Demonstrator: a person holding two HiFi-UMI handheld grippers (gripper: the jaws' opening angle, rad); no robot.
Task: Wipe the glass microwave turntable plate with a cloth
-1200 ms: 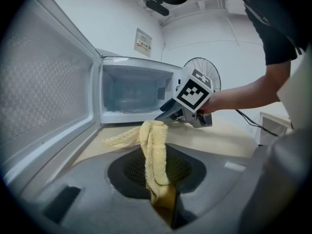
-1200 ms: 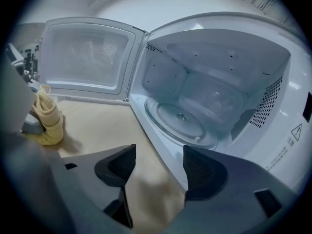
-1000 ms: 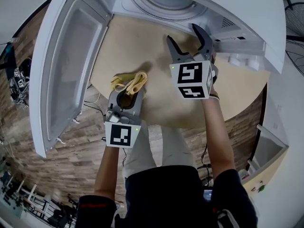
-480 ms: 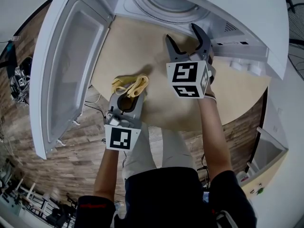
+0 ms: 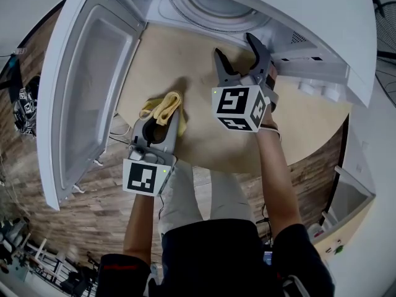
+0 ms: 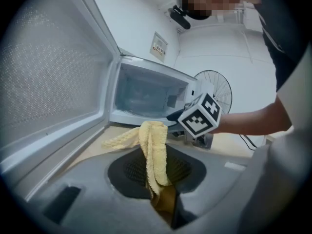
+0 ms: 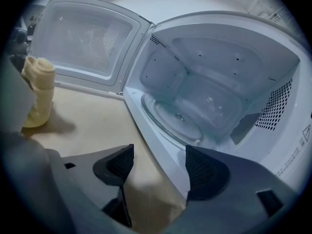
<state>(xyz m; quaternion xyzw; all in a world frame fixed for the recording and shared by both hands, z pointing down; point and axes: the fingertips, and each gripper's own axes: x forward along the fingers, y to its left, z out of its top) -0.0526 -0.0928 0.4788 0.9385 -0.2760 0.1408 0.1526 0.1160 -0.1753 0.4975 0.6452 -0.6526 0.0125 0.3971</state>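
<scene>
Yellow terry cloth sits clenched in the left gripper before the open white microwave. The right gripper gapes empty at its mouth, with the clear round glass turntable plate inside.

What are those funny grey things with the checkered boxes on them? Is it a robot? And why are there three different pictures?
It is not a robot. A person holds a grabbing tool in each hand. The boxes with black-and-white squares are part of the tools. One picture comes from a camera on the person's head, looking down. The other two come from small cameras riding on each tool. The left claw is squeezed shut on a yellow cloth. The right claw is open and empty. It points at a white microwave whose door stands wide open. Inside lies the round glass plate. The microwave stands on a tan table.
</scene>
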